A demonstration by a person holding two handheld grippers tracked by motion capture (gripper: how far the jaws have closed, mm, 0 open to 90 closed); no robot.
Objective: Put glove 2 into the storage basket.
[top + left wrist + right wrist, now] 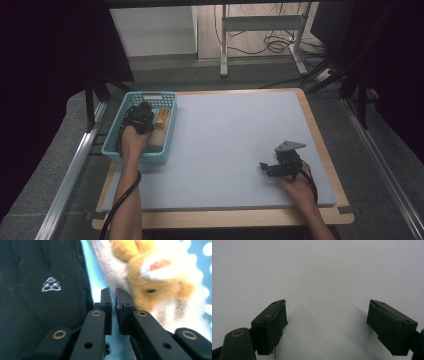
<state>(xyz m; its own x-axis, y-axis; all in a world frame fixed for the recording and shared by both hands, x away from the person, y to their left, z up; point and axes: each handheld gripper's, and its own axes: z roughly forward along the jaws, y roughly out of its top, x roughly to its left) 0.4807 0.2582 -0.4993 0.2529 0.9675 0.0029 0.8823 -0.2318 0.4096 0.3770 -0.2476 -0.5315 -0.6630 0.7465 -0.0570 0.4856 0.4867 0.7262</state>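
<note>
Plush toy (152, 277), orange and white, lying in the turquoise basket (170, 132) at the table's far left corner, beside a black fabric item with a small silver emblem (51, 284). Left gripper (141, 116) reaches down into the basket; in the left gripper view (114, 305) its jaws are pressed nearly together just beside the toy's face, with a thin gap between the pads and possibly a fold of pale cloth caught there, though the close, blurred view does not settle it. Right gripper (263, 167) rests on the pale blue mat (235, 145) near the right edge, jaws spread wide with nothing between them (327, 322). Progress, judged: the pick from the basket is barely begun; no item has left it, and lifting and placing remain. Room: basket walls hem the left gripper closely on all sides, so a straight rise looks safest; the mat between basket and right gripper is bare and broad.
</note>
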